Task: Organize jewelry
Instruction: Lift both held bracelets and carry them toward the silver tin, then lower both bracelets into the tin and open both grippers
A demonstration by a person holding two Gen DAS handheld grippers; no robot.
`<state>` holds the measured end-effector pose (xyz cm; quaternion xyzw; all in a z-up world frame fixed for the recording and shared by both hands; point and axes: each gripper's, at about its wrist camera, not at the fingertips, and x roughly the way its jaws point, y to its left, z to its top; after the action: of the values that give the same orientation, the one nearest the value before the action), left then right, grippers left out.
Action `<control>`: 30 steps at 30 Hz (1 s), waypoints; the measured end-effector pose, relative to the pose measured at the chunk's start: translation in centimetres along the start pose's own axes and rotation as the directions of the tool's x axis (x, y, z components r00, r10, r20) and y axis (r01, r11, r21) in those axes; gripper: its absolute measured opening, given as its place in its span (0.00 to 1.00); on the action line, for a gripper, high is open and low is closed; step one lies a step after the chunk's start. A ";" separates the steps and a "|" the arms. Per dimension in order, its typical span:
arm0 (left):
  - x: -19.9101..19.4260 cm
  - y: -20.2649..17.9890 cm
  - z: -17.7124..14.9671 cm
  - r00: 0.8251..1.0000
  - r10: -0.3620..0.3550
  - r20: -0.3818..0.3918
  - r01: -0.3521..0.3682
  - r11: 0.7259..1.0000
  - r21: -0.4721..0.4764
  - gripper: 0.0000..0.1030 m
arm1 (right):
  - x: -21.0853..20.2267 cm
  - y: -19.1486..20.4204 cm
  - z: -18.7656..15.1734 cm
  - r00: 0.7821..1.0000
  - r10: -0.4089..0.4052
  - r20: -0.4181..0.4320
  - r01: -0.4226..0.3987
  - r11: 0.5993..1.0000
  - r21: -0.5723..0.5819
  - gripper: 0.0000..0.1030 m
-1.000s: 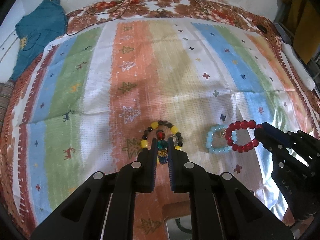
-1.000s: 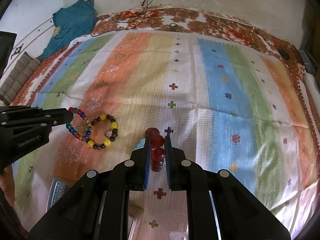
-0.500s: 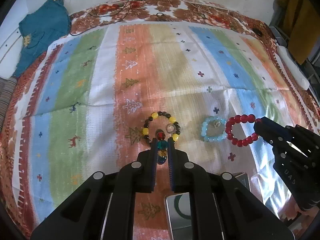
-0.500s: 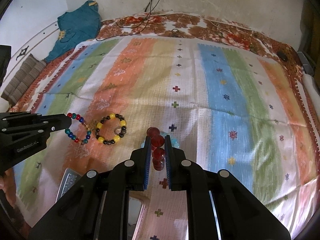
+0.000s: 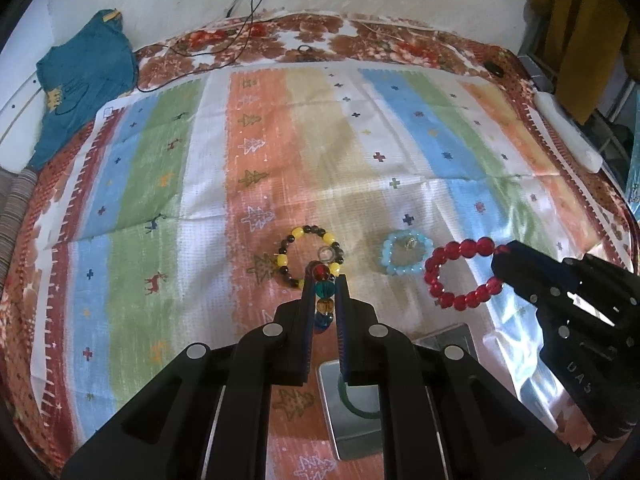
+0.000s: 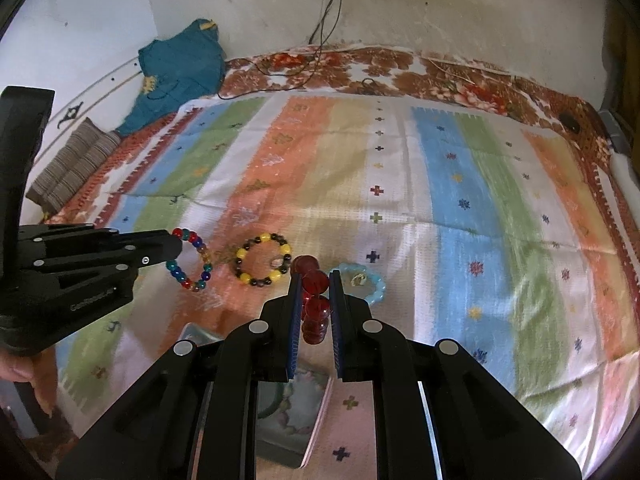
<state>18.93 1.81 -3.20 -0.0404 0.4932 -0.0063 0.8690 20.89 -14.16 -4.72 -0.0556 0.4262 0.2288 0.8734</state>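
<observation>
My left gripper (image 5: pixel 325 280) is shut on a multicoloured bead bracelet (image 5: pixel 324 289), held edge-on above the striped cloth; the right wrist view shows it as a ring (image 6: pixel 192 260) hanging from the left gripper (image 6: pixel 176 246). My right gripper (image 6: pixel 312 278) is shut on a red bead bracelet (image 6: pixel 314 286), which appears as a full ring (image 5: pixel 460 272) at the right gripper's tip (image 5: pixel 500 258). A yellow-and-black bracelet (image 5: pixel 310 254) and a pale blue bracelet (image 5: pixel 406 254) lie flat on the cloth beyond both grippers.
An open box with a mirrored lid (image 5: pixel 352 412) lies on the cloth under my grippers, a green bangle (image 6: pixel 276 404) inside it. A teal garment (image 5: pixel 84 80) and black cables (image 6: pixel 316 56) lie at the far edge. A hand (image 6: pixel 20 376) holds the left gripper.
Both grippers have risen and drawn back with their bracelets lifted off the cloth. The two bracelets on the cloth now sit farther away, and the box has come into view below.
</observation>
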 end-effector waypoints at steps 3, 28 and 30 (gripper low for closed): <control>-0.5 -0.1 -0.5 1.000 -0.007 0.004 0.007 1.000 0.003 0.09 | -0.5 0.6 -0.4 1.000 -0.002 0.006 0.002 1.000 -0.022 0.14; -4.8 -2.4 -4.9 0.995 -0.093 0.039 0.091 0.994 0.053 0.09 | -3.6 2.6 -3.4 1.000 -0.002 0.018 0.004 0.994 -0.105 0.14; -5.0 -2.5 -5.2 0.994 -0.097 0.040 0.095 0.994 0.057 0.09 | -3.7 2.5 -3.8 1.000 0.002 0.010 -0.001 0.996 -0.095 0.14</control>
<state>11.98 -0.79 -1.39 -0.0401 0.4718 -0.0610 0.8787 15.15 -14.36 -4.03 -0.0955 0.4105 0.2497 0.8718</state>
